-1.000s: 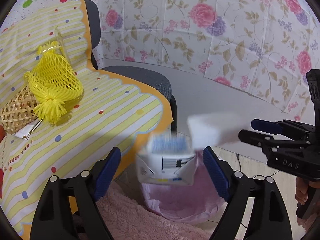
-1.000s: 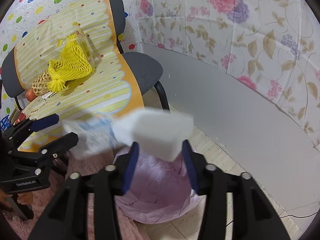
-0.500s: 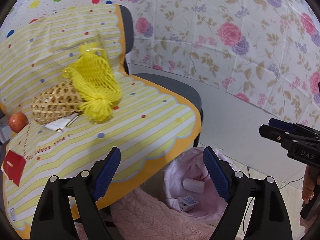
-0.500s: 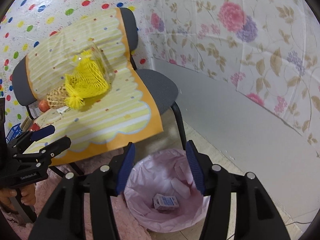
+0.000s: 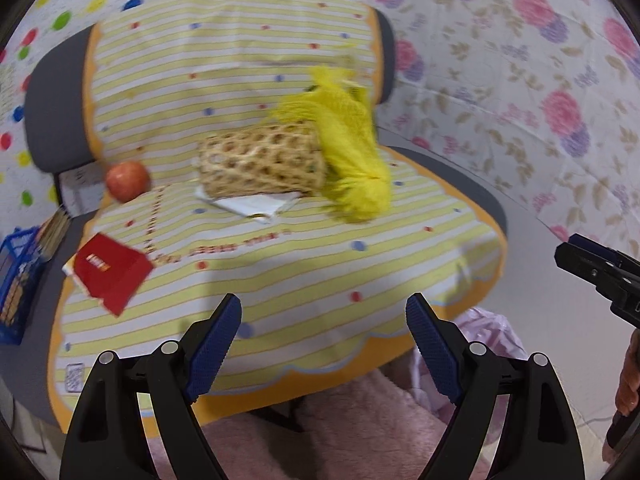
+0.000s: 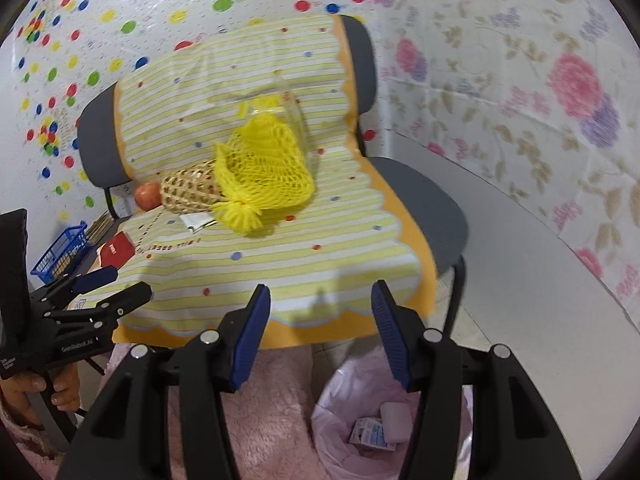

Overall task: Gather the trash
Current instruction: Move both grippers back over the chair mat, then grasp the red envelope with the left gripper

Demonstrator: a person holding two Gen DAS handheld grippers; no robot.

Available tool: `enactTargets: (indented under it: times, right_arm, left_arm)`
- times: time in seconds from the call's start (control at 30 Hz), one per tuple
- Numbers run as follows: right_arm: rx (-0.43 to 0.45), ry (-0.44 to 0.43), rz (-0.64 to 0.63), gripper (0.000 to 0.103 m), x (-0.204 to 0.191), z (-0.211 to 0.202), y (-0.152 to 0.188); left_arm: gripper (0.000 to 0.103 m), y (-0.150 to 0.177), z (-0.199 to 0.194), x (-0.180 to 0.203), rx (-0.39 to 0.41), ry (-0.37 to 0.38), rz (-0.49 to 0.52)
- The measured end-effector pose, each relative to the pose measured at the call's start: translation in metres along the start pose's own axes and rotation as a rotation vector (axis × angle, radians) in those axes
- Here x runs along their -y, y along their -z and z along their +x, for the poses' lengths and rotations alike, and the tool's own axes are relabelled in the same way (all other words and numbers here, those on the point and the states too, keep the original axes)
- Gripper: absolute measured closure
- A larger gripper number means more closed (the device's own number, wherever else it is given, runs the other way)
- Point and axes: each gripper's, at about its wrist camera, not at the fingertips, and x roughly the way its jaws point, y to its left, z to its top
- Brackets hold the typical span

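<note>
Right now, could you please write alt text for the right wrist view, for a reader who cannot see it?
Open, empty right tongs point at a chair draped in a striped yellow cloth, which holds a yellow net bag, a woven basket and an apple. Below, a pink-lined bin contains a small carton.

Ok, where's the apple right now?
The apple sits on the striped cloth at the left of the left wrist view, just left of the wicker basket.

Woven basket [image 5: 260, 162], fluffy pink rug [image 6: 264, 412]

Floral wallpaper [image 6: 520, 92], grey chair [image 6: 436, 204]
</note>
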Motion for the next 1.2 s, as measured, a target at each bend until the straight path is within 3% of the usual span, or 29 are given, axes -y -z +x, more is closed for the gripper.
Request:
enactTargets:
  times: [0.3,0.4,0.63,0.8,0.93,1.2]
  right_arm:
    - [-0.003,-0.060,-0.095,0.051,-0.042,0.041,-0.029]
    - [-0.009,-0.078,-0.106,0.050,-0.052,0.056,-0.037]
    - [0.009,-0.108,-0.141,0.035,-0.075,0.082,-0.052]
    - [0.015,-0.138,-0.146,0.034,-0.083,0.095,-0.060]
    - [0.012,-0.138,-0.149,0.034,-0.083,0.100,-0.062]
    - [-0.003,-0.121,-0.134,0.034,-0.074,0.110,-0.061]
  left_arm:
    - [0.019,-0.003,-0.005,-0.078,0.004,-0.191,-0.167]
    - [0.014,-0.004,-0.005,-0.099,0.007,-0.245,-0.199]
    - [0.013,-0.004,0.011,-0.144,-0.033,-0.376,-0.302]
    - [0.013,-0.004,0.036,-0.163,-0.081,-0.408,-0.382]
    - [0.013,-0.004,0.056,-0.172,-0.126,-0.365,-0.456]
    - [0.011,-0.027,0.087,-0.179,-0.140,-0.404,-0.458]
